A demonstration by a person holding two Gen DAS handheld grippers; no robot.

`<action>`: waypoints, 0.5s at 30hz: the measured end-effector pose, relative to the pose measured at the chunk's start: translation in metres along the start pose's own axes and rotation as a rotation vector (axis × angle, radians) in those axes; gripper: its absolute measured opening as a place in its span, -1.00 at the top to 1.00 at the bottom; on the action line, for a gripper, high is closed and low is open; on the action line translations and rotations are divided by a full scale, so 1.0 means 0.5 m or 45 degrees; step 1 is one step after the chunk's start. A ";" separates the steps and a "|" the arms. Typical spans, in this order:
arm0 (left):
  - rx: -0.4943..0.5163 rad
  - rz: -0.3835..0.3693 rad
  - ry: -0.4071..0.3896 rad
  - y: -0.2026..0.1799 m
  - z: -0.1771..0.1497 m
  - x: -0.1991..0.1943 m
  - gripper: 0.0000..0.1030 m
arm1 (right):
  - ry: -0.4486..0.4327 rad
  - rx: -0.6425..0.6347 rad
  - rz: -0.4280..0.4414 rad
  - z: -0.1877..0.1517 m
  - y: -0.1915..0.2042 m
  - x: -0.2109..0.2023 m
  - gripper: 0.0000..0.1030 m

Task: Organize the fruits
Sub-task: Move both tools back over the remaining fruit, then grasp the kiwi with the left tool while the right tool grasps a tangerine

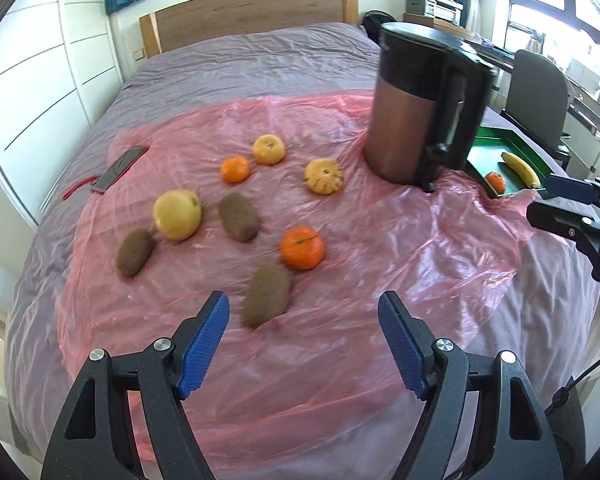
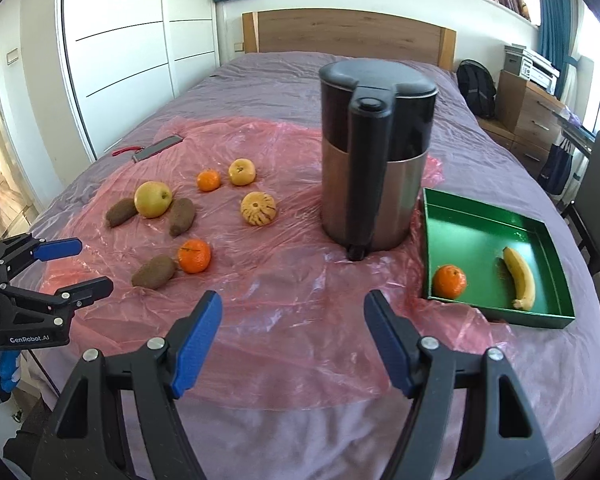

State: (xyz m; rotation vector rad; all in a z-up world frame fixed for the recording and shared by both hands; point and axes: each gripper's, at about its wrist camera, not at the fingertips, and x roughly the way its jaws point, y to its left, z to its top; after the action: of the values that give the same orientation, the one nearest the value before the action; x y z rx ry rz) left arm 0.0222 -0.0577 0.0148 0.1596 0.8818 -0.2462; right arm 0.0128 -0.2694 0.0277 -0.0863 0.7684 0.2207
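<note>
Pink plastic sheet covers the bed. Both my grippers, left and right, stand spread and empty; a kiwi lies at eleven o'clock of my left.

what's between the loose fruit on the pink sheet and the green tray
The kettle stands on the pink sheet between the loose fruit, such as the nearest kiwi, and the green tray. The path along its near side looks free.

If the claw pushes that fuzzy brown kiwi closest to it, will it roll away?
Probably only a little. The kiwi looks egg-shaped, so it would likely wobble sideways, not roll straight. The crinkly pink plastic sheet under it might slide and bunch up. The orange right behind it could get bumped.
</note>
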 end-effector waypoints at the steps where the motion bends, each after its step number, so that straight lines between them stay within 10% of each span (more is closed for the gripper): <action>1: -0.017 0.005 0.002 0.018 -0.007 0.002 -0.40 | 0.008 -0.005 0.010 0.001 0.012 0.008 -0.66; 15: -0.051 -0.076 0.054 0.111 -0.045 0.061 -0.40 | 0.117 -0.034 0.163 0.032 0.162 0.142 -0.66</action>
State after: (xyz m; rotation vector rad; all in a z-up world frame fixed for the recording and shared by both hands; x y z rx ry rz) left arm 0.0397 -0.0037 -0.0211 0.1014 0.9339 -0.2816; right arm 0.0546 -0.1763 -0.0103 -0.0727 0.8639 0.3508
